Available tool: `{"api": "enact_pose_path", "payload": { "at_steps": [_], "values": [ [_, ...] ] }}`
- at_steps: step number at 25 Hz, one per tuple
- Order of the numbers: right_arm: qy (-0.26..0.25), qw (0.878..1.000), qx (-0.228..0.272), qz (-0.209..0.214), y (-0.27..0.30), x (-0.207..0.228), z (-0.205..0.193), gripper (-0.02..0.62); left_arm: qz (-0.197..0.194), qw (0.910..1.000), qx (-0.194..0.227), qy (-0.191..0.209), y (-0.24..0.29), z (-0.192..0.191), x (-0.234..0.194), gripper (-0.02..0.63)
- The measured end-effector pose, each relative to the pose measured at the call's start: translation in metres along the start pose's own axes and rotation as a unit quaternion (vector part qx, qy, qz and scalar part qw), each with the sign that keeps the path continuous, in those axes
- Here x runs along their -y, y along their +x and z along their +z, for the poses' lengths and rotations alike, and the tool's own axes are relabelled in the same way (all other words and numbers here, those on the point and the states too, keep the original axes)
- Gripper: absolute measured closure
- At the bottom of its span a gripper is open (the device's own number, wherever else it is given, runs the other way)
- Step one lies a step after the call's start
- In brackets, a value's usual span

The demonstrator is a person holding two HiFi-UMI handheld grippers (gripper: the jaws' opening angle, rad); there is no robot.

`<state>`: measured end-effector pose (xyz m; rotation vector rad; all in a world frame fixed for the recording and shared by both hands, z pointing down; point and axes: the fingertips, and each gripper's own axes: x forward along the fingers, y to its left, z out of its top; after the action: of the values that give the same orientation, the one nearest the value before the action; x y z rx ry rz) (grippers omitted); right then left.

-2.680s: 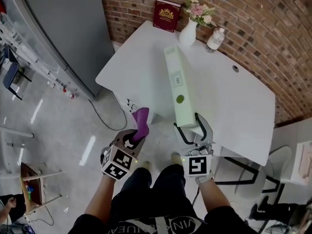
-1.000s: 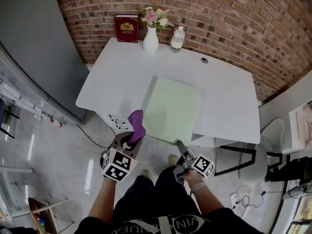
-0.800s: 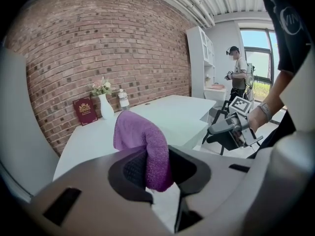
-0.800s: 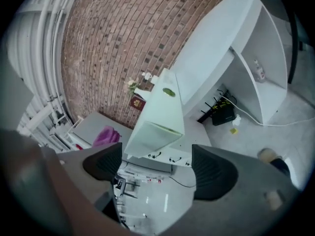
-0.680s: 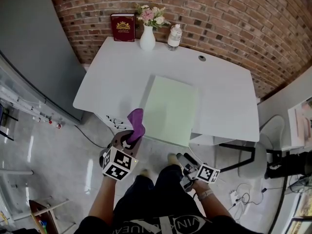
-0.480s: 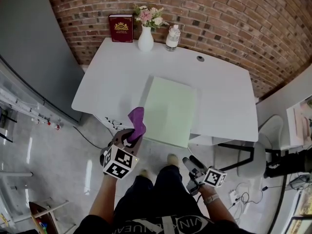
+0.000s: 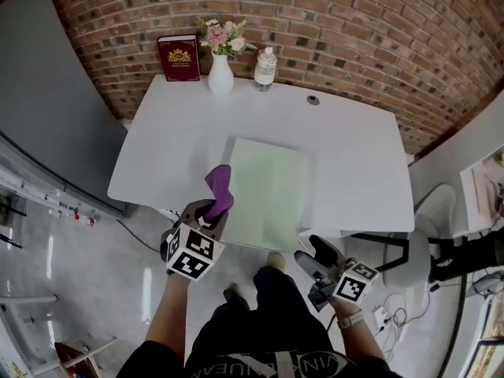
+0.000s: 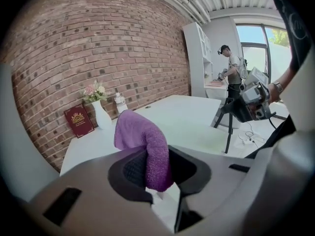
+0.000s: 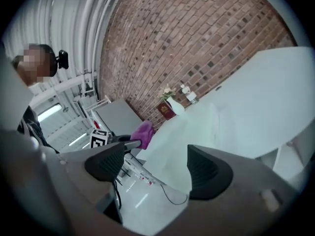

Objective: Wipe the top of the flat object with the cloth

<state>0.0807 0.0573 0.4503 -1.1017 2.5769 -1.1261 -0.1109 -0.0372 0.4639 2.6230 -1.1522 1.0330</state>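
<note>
Nearest the camera, the left gripper (image 7: 206, 217) has its jaws clenched on a purple cloth (image 8: 145, 149), which fills the gap between the two pads and stands up out of them in a folded hump. The right gripper (image 7: 315, 256) is held low over the floor, short of the desk's near edge, its jaws released and wide apart with nothing between them (image 9: 157, 168).

Just ahead of the left jaws and a little to their right, the flat object (image 7: 268, 191), a pale green folder, lies flat on the white desk (image 7: 354, 156), its near end reaching the desk's front edge. The cloth's tip (image 7: 219, 186) hangs just beside the folder's left edge; whether it touches cannot be told. From the right jaws the folder (image 9: 194, 132) lies ahead and to the left.

Well beyond both pairs of jaws, along the far edge of the desk, stand a dark red book (image 7: 179, 57), a white vase of flowers (image 7: 220, 77) and a water bottle (image 7: 264, 68), lined up against a brick wall (image 7: 354, 30).
</note>
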Motion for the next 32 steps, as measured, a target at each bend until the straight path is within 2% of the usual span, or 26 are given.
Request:
{"api": "enact_pose_path", "payload": {
  "at_steps": [2,5,10,12,14,15,16,19,20,21,24,28,31,32],
  "values": [
    [-0.023,1.000,-0.007,0.012,0.013,0.003,0.016,0.196,0.008,0.9999,-0.011,0.004,0.017,0.008,-0.010,0.525],
    [-0.017,0.999,-0.011,0.031,0.031,0.016,0.036,0.196,0.019,0.9990,-0.036,0.018,0.047,0.021,-0.025,0.525],
    [-0.030,0.997,-0.056,0.047,0.061,0.049,0.061,0.196,0.049,0.9955,-0.070,0.040,0.095,0.046,-0.058,0.525],
    [-0.022,0.996,-0.060,0.056,0.071,0.060,0.074,0.196,0.067,0.9928,-0.085,0.051,0.113,0.055,-0.072,0.525],
    [-0.021,0.996,-0.065,0.065,0.081,0.068,0.088,0.196,0.094,0.9862,-0.111,0.079,0.132,0.062,-0.087,0.525],
    [-0.027,0.995,-0.071,0.067,0.085,0.073,0.092,0.196,0.109,0.9794,-0.132,0.107,0.140,0.063,-0.093,0.525],
    [-0.037,0.994,-0.080,0.063,0.088,0.079,0.096,0.196,0.122,0.9688,-0.160,0.145,0.148,0.062,-0.096,0.525],
    [-0.083,0.989,-0.117,0.023,0.098,0.104,0.097,0.196,0.132,0.9219,-0.239,0.275,0.169,0.047,-0.089,0.522],
    [-0.099,0.986,-0.131,0.006,0.102,0.112,0.096,0.196,0.127,0.9109,-0.253,0.300,0.174,0.043,-0.084,0.520],
    [-0.114,0.982,-0.147,-0.011,0.105,0.120,0.093,0.196,0.124,0.9051,-0.260,0.313,0.177,0.039,-0.079,0.520],
    [-0.132,0.971,-0.195,-0.043,0.113,0.139,0.079,0.196,0.128,0.9047,-0.268,0.306,0.182,0.036,-0.075,0.518],
    [-0.131,0.963,-0.233,-0.042,0.120,0.143,0.061,0.200,0.153,0.9078,-0.288,0.264,0.182,0.036,-0.088,0.518],
    [-0.165,0.955,-0.241,-0.055,0.120,0.153,0.059,0.315,0.188,0.9092,-0.298,0.222,0.181,0.037,-0.102,0.518],
    [-0.166,0.955,-0.241,-0.057,0.120,0.156,0.060,0.329,0.189,0.9103,-0.302,0.210,0.183,0.035,-0.103,0.518]
  ]
}}
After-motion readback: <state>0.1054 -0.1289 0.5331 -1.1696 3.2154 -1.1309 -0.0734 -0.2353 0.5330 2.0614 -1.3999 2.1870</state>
